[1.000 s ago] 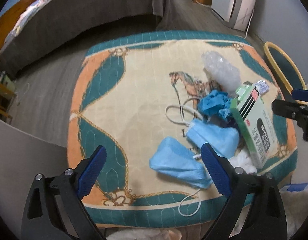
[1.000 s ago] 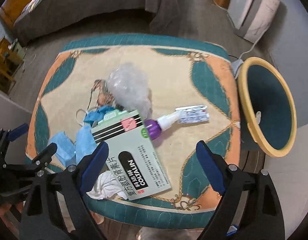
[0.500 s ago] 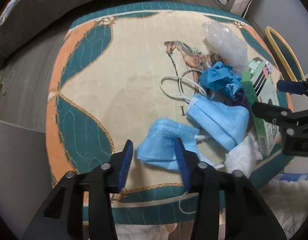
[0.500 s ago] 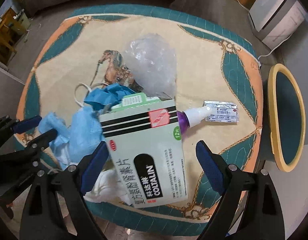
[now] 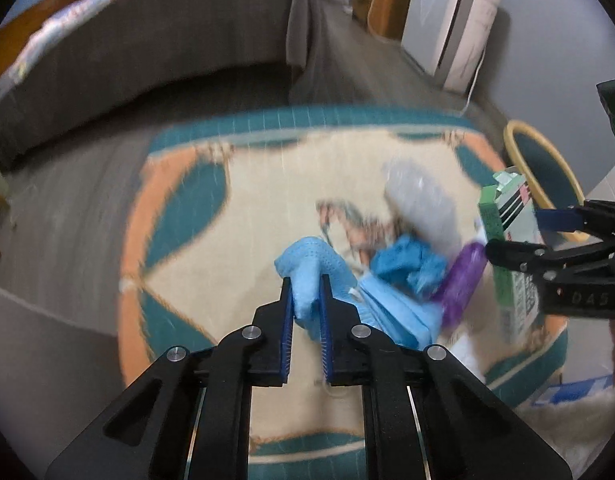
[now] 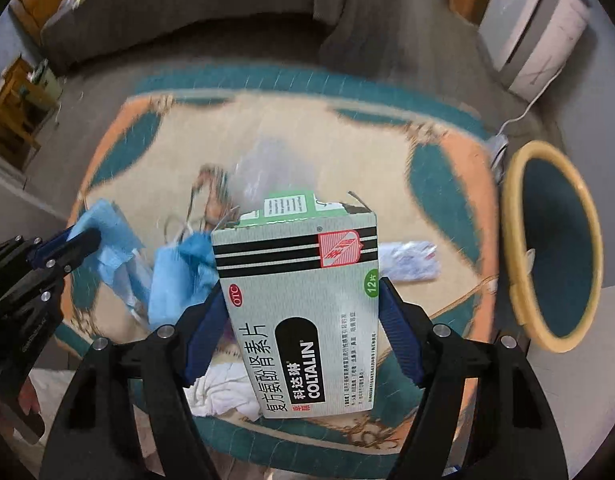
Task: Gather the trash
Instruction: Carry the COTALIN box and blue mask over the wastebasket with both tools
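Note:
My left gripper (image 5: 306, 300) is shut on a light blue face mask (image 5: 307, 270) and holds it above the patterned table (image 5: 211, 240). My right gripper (image 6: 301, 320) is shut on a grey and green medicine box (image 6: 303, 304), lifted off the table (image 6: 435, 184). The box also shows in the left wrist view (image 5: 507, 236). On the table lie a second blue mask (image 5: 395, 316), a crumpled blue glove (image 5: 407, 264), a purple spray bottle (image 5: 463, 280), a clear plastic bag (image 5: 419, 200), a foil blister pack (image 6: 409, 260) and a white tissue (image 6: 223, 390).
A yellow-rimmed teal bin (image 6: 555, 240) stands right of the table; it also shows in the left wrist view (image 5: 543, 168). A grey sofa (image 5: 147, 40) lies behind, and a white appliance (image 6: 535, 20) at the back right.
My left gripper closed on the blue mask and lifted it. My right gripper closed on the medicine box and raised it off the table.

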